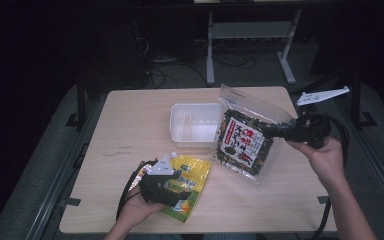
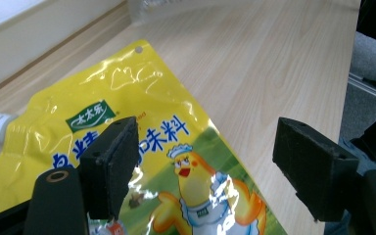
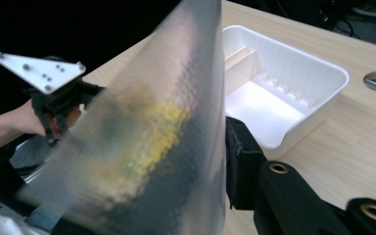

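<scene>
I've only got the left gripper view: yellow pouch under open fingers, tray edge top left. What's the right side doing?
Observer: The right gripper is shut on a clear seaweed bag, holding it tilted up off the table.
Operator: Where's that bag relative to the tray?
Observer: Its upper left edge overlaps the white tray's right end in the high view; the right gripper view puts the bag nearer the camera than the tray.
Operator: Anything in the tray?
Observer: It looks empty, with a divider inside.
Operator: Is my pouch flat?
Observer: Yes, the yellow pouch lies flat near the front edge, with the left gripper over it.
</scene>
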Demonstrator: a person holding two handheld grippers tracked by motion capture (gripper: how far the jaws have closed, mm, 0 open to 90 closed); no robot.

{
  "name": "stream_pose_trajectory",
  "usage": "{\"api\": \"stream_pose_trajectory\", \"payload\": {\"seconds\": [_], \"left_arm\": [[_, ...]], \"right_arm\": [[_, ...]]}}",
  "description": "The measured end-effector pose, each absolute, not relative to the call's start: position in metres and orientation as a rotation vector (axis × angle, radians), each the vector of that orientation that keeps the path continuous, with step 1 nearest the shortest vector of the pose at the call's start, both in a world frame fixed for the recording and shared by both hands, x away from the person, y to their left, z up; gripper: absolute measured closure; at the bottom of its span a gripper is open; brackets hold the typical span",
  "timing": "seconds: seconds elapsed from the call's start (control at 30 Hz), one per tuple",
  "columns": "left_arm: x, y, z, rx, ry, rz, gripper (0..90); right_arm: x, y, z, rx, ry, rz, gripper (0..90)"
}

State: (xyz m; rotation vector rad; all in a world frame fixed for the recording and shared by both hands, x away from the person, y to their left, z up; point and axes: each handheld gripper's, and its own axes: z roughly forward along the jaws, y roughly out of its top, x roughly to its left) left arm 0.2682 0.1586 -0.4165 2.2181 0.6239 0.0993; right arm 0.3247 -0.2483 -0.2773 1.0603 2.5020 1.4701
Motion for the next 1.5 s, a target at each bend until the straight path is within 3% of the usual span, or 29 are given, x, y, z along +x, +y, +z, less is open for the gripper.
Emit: {"api": "stream_pose_trajectory", "payload": {"seconds": [1.5], "left_arm": [[0.267,0.189,-0.424,2.164,0.682,0.109,22.4]], "right_arm": [[0.443,-0.17,-0.243,0.948,2.435,1.301,77.7]]}}
